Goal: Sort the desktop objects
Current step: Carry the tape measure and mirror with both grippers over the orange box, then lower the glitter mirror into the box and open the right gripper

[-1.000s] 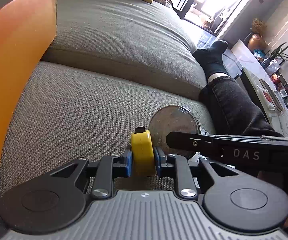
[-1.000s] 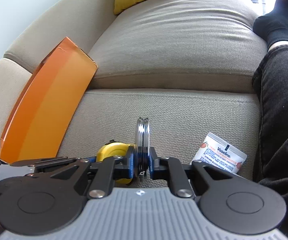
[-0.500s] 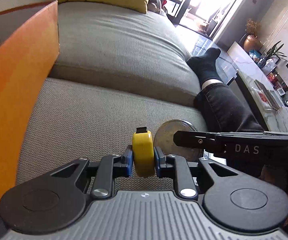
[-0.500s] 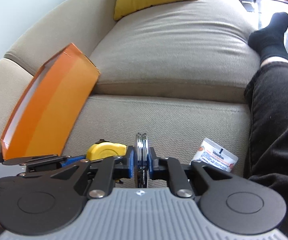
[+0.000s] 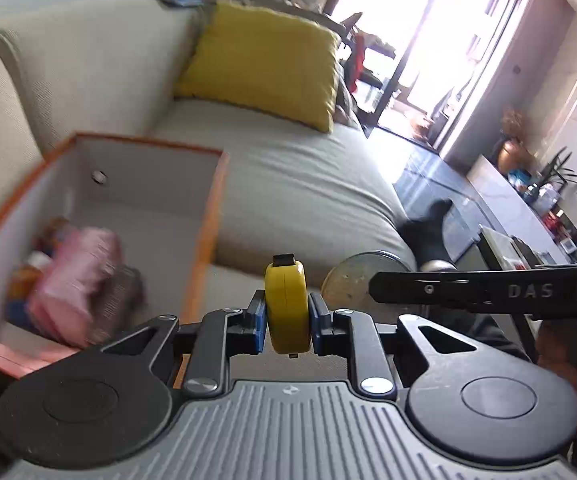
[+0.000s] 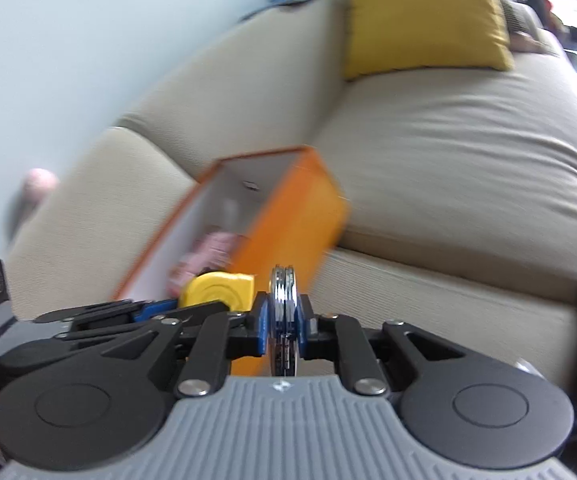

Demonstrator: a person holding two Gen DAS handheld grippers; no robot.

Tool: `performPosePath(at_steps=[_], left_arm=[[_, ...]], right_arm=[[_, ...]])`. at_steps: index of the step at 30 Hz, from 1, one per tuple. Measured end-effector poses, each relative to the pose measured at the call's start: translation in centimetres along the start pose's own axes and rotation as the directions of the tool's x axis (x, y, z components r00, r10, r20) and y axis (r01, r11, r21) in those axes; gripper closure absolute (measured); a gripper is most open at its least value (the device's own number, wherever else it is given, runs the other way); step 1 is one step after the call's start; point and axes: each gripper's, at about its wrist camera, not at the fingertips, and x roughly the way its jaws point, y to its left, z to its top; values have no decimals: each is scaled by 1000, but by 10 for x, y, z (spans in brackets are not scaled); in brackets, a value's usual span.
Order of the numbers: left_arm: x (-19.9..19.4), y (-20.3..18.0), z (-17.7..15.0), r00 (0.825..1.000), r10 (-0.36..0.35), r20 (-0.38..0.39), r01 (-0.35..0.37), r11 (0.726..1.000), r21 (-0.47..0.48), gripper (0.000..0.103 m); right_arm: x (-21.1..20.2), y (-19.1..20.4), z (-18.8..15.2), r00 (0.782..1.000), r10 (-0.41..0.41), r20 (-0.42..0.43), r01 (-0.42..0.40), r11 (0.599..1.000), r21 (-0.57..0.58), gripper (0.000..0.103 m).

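Tape measure [image 5: 287,307], yellow and upright on its edge, sits clamped between the blue pads of the left gripper [image 5: 287,322], above the sofa [image 5: 308,184]. Beside it, the right gripper [image 6: 284,322] pinches a round metal tin [image 6: 284,300] edge-on. An open orange box [image 5: 204,240] stands just to the left, with a pink packet [image 5: 76,280] and other blurred items inside.

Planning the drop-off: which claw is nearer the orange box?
Left. The left claw, gripping the tape measure, is just beside the orange box; the right claw, gripping the disc, is beyond it, farther off.
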Motion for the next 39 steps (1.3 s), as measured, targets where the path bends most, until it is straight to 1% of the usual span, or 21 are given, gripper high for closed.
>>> performPosePath(at_steps=[3,6,9,11,14,16,19,20,25,26,29,33,36,39], left_arm=[[-12,26,12,997,72,26,-73,997,4,79],[-14,54,19,991,130,32,-130,992,-3,79],[-11,79,22,987,157,18,-157,988,-14,79],[-6,93,23,986,169,8,-169,986,-14,79],[1,111,23,986,166,-4,-166,986,-20,79],[2,120,19,987,163,-5,-163,986,-24,79],[4,130,16,991,136,-6,-137,990,-39,79],[3,133,15,991,130,-6,-130,991,-42,79],[1,148,10,993,118,-1,-118,990,-72,80],[0,151,9,993,120,1,-119,990,-77,80],[-4,156,7,994,107,11,-106,990,-88,80],[-7,159,2,995,94,18,-92,992,-84,80],[-6,163,-2,996,92,16,-90,991,-96,80],[-6,168,-4,995,94,15,-91,989,-114,80]], right_arm=[[13,33,18,999,41,-20,-42,998,-40,89],[37,65,34,998,43,-56,-47,996,-78,89],[69,90,45,992,8,-130,-18,996,-82,89],[93,101,53,981,-42,-187,28,996,-82,89],[129,114,59,955,-141,-259,117,987,-108,89],[149,115,60,930,-200,-309,175,979,-107,89],[176,119,57,888,-295,-353,261,955,-141,89],[183,120,55,876,-315,-365,280,949,-148,89],[216,121,43,797,-417,-437,377,909,-180,89],[222,121,41,785,-429,-447,391,902,-181,89],[238,120,37,757,-446,-478,430,890,-150,88],[247,118,31,738,-472,-483,467,873,-139,88],[248,118,31,745,-460,-483,461,878,-124,85],[254,120,25,732,-446,-515,445,885,-134,82]])
